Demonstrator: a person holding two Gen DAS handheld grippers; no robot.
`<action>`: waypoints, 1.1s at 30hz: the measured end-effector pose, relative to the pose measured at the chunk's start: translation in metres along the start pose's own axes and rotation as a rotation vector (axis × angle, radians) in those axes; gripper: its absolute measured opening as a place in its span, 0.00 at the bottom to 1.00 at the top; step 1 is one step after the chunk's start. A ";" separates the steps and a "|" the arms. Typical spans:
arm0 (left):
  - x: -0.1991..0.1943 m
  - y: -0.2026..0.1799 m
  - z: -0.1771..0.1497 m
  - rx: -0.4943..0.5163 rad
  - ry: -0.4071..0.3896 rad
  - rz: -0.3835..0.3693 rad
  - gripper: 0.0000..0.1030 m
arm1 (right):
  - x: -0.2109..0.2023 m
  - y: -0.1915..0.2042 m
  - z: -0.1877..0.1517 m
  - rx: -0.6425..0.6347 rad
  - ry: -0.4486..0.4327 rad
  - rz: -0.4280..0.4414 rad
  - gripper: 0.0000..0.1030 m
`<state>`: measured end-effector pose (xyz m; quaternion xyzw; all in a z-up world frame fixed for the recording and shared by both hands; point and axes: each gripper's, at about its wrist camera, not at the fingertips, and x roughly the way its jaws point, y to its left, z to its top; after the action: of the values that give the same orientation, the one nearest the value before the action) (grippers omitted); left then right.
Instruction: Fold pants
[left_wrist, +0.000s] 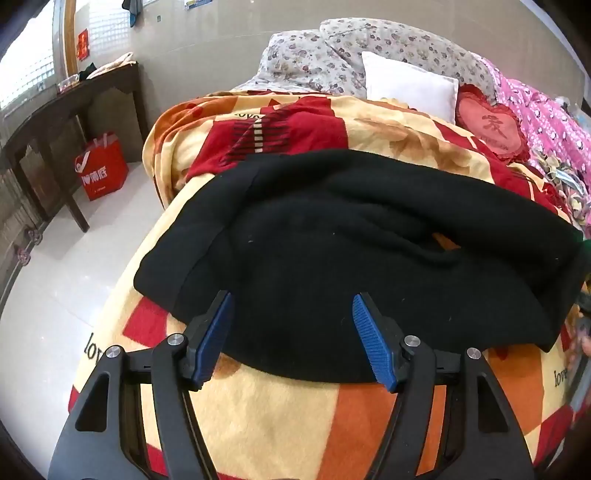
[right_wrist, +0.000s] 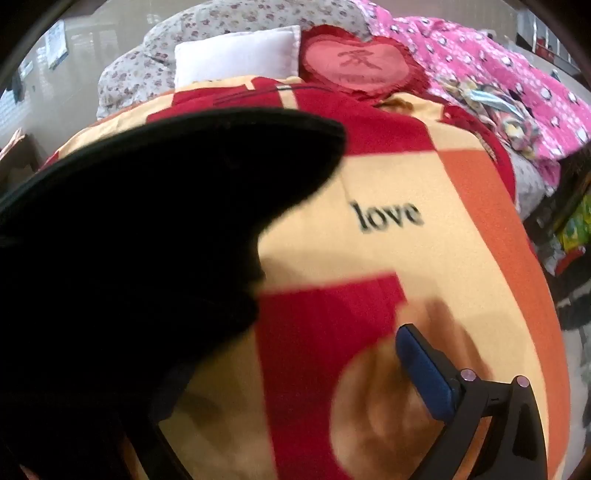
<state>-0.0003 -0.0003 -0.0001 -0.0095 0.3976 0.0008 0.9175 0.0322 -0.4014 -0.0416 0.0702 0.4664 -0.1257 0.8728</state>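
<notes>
Black pants (left_wrist: 332, 251) lie in a folded heap across the red, orange and cream blanket (left_wrist: 266, 413) on the bed. My left gripper (left_wrist: 291, 295) hovers over their near edge. It is open, its blue pads (left_wrist: 373, 343) wide apart, with only the cloth's edge below them. In the right wrist view the pants (right_wrist: 129, 229) fill the left side and hide the left finger. My right gripper (right_wrist: 295, 343) is open over the blanket (right_wrist: 369, 258); only its right blue pad (right_wrist: 424, 373) shows, touching nothing. That view is blurred.
At the head of the bed are a flowered quilt (left_wrist: 332, 55), a white pillow (left_wrist: 410, 85), a red heart cushion (left_wrist: 491, 125) and pink bedding (left_wrist: 546, 122). Left of the bed, a dark wooden table (left_wrist: 74, 107) and a red bag (left_wrist: 101, 166) stand on white floor tiles (left_wrist: 74, 266).
</notes>
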 end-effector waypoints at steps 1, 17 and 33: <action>0.000 -0.001 0.000 0.002 0.001 -0.004 0.65 | -0.006 -0.001 -0.005 -0.014 0.001 0.003 0.88; 0.008 -0.009 -0.005 -0.001 0.055 -0.033 0.65 | -0.096 0.057 -0.040 -0.133 -0.111 0.172 0.86; 0.008 -0.014 -0.004 0.004 0.067 -0.033 0.65 | -0.048 0.148 0.011 -0.258 -0.093 0.180 0.83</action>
<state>0.0028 -0.0146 -0.0086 -0.0142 0.4280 -0.0157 0.9035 0.0575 -0.2545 0.0054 -0.0067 0.4297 0.0106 0.9029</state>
